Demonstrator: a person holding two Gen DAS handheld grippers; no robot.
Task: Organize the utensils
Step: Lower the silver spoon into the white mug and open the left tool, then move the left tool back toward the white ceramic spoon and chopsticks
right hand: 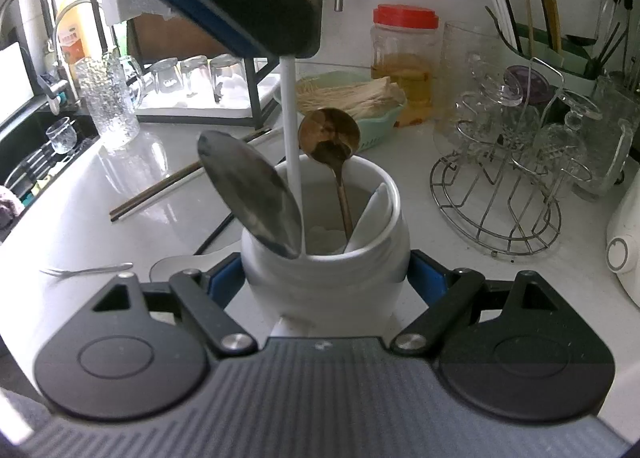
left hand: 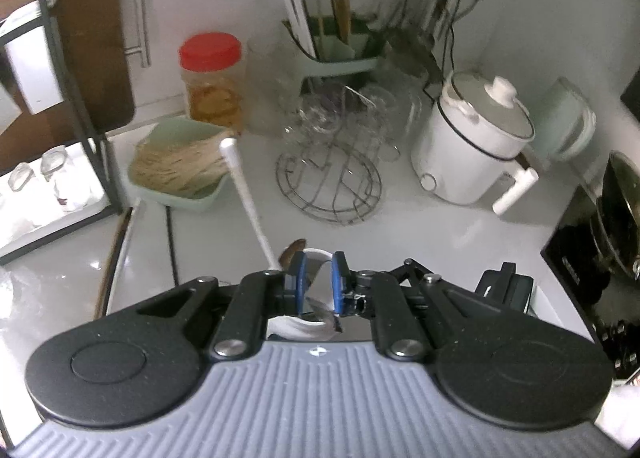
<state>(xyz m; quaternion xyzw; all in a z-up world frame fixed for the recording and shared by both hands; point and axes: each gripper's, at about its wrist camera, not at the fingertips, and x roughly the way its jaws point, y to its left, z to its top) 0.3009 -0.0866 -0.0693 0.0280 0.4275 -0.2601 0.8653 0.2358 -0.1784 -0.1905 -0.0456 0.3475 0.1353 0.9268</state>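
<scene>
My right gripper (right hand: 325,282) is shut on a white ceramic jar (right hand: 332,254), with a blue pad pressing on each side. Standing in the jar are a silver spoon (right hand: 248,193), a bronze spoon (right hand: 330,133), a white ceramic spoon (right hand: 372,213) and a long white handle (right hand: 290,117). My left gripper (left hand: 319,278) hovers over the jar rim (left hand: 316,254), jaws narrowly apart with nothing between them. The white handle (left hand: 248,193) runs past the outside of its left finger. A pair of chopsticks (right hand: 160,189), a fork (right hand: 88,270) and a white spoon (right hand: 176,264) lie on the counter.
A wire glass rack (right hand: 500,193) stands right of the jar. Behind it is a green caddy (right hand: 560,57) with chopsticks. A red-lidded jar (right hand: 404,57) and a green dish (right hand: 380,121) stand at the back. A white cooker (left hand: 472,145) is at the right, a sink (right hand: 40,145) at the left.
</scene>
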